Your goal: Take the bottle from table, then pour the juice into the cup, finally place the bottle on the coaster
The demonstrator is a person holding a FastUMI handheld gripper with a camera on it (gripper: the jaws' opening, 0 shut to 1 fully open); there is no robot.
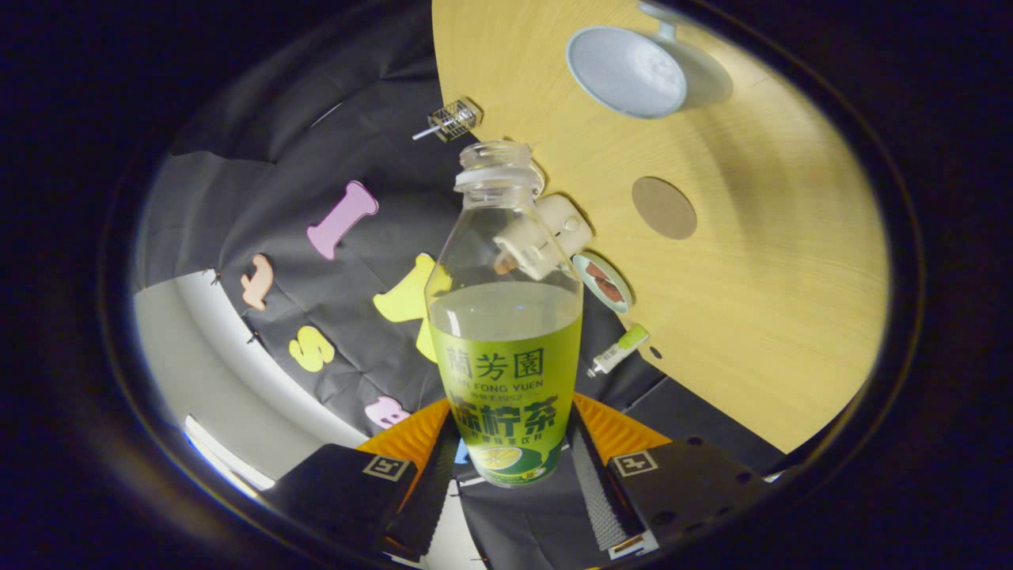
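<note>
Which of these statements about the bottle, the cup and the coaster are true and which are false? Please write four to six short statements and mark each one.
1. The gripper holds the bottle between its two fingers. True.
2. The bottle has its cap on. False: its mouth is open, with no cap on it.
3. The bottle is full to the neck. False: the juice reaches only about halfway up.
4. The coaster lies bare on the table. True.
5. The cup stands on the coaster. False: the cup stands apart from it, on the wood.
</note>
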